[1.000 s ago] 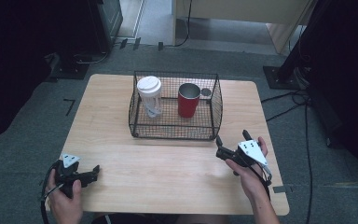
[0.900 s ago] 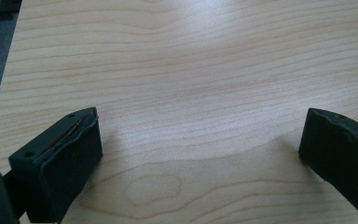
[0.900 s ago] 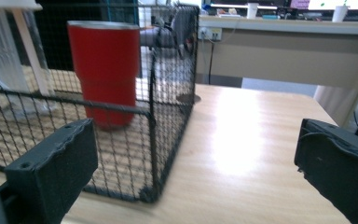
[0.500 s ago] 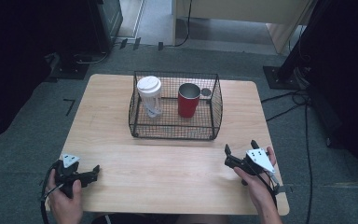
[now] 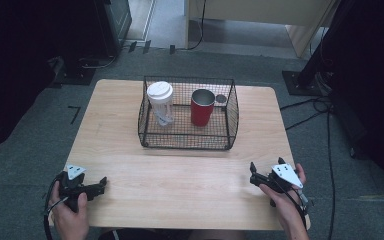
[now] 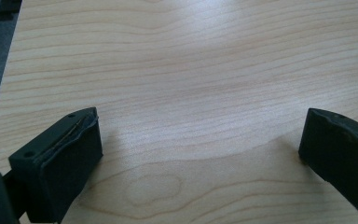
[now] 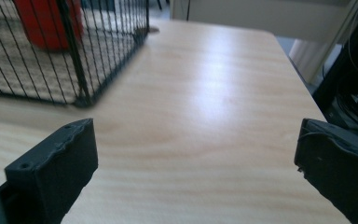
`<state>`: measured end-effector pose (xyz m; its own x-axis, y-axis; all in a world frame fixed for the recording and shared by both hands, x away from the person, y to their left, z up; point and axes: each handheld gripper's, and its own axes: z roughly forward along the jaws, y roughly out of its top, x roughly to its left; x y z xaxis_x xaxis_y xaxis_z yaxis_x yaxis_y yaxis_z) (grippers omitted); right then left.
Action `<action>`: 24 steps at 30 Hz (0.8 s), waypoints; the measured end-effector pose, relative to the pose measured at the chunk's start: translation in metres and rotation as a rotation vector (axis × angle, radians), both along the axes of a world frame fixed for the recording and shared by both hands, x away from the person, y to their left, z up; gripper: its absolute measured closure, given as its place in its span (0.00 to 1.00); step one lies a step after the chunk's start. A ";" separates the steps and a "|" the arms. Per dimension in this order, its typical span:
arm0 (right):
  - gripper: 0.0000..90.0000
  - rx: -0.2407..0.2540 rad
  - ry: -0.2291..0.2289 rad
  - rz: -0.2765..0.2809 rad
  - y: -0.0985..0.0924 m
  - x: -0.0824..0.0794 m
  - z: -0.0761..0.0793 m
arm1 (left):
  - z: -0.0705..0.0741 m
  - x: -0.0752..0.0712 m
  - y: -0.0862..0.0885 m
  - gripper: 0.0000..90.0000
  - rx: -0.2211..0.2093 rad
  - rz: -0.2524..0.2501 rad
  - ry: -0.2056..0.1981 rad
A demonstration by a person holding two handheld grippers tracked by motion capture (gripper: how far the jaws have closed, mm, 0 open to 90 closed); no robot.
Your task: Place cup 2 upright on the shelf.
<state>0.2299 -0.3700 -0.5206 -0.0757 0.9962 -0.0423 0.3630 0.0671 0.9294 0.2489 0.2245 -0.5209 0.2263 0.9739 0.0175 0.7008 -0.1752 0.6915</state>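
You had the table laid out around one landmark, the wire basket, which sat at the far middle of the top with its long axis running across the table from side to side; everything else is best placed from it. Inside the basket, the clear cup with the white lid stood upright at its left end and the red cup stood upright just right of its middle, the two apart, mouths up, so their long axes ran straight up out of the open top. That seemed the reason they were kept there: upright and uncovered, either could be lifted straight out from above. A small grey round thing lay behind the red cup at the basket's back right corner; what it was I could not tell. You held your right gripper well in front of the basket's right end, low over the bare wood, jaws spread wide and holding nothing, pointed back toward the basket's near right corner. You held your left gripper well in front of the basket's left end, near the table's front edge, jaws likewise wide and empty over bare wood.
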 end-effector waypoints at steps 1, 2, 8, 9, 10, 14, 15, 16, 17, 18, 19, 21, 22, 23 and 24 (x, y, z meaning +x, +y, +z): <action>0.00 -0.011 0.021 0.000 -0.001 -0.001 -0.001 | 0.000 0.000 0.000 0.00 -0.001 0.000 -0.001; 0.00 -0.010 0.036 0.000 -0.002 -0.001 -0.001 | 0.000 0.000 0.000 0.00 0.000 0.000 0.000; 0.00 -0.020 0.122 -0.012 -0.011 -0.005 -0.002 | 0.000 0.000 0.000 0.00 0.001 0.000 0.000; 0.00 -0.016 0.146 -0.014 -0.013 -0.005 -0.002 | 0.000 0.000 0.000 0.00 0.000 0.000 0.000; 0.01 -0.013 0.169 -0.008 -0.014 -0.005 -0.003 | 0.000 0.000 0.000 0.00 0.000 0.000 -0.001; 0.07 0.002 0.255 -0.021 -0.021 -0.006 -0.004 | 0.000 0.000 0.000 0.00 0.000 0.000 -0.001; 0.07 0.011 0.273 -0.026 -0.023 -0.006 -0.005 | 0.000 0.000 0.000 0.00 0.000 0.000 0.000; 0.07 0.019 0.293 -0.027 -0.025 -0.006 -0.005 | 0.000 0.000 0.000 0.00 0.000 0.000 0.000; 0.07 0.024 0.319 -0.027 -0.026 -0.007 -0.006 | 0.000 0.000 0.000 0.00 0.000 -0.001 0.000; 0.08 0.025 0.335 -0.025 -0.027 -0.007 -0.007 | 0.000 0.000 0.000 0.00 0.000 0.000 0.001; 0.08 0.024 0.349 -0.022 -0.028 -0.007 -0.007 | 0.000 0.000 0.000 0.00 0.001 -0.001 0.000; 0.09 0.029 0.369 -0.010 -0.029 -0.007 -0.008 | 0.000 0.000 0.000 0.00 0.000 0.000 0.000; 0.09 0.033 0.370 -0.008 -0.030 -0.007 -0.008 | 0.000 0.000 0.000 0.00 0.000 -0.001 0.000; 0.09 0.043 0.376 -0.013 -0.031 -0.008 -0.008 | 0.000 0.000 0.000 0.00 0.000 0.000 0.000; 0.09 0.042 0.373 -0.016 -0.031 -0.008 -0.008 | 0.000 0.000 0.000 0.00 0.000 -0.001 -0.001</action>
<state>0.2218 -0.4008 -0.5286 -0.0625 0.9977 0.0260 0.6782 0.0233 0.7345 0.2489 0.2245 -0.5210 0.2268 0.9738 0.0174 0.7003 -0.1754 0.6919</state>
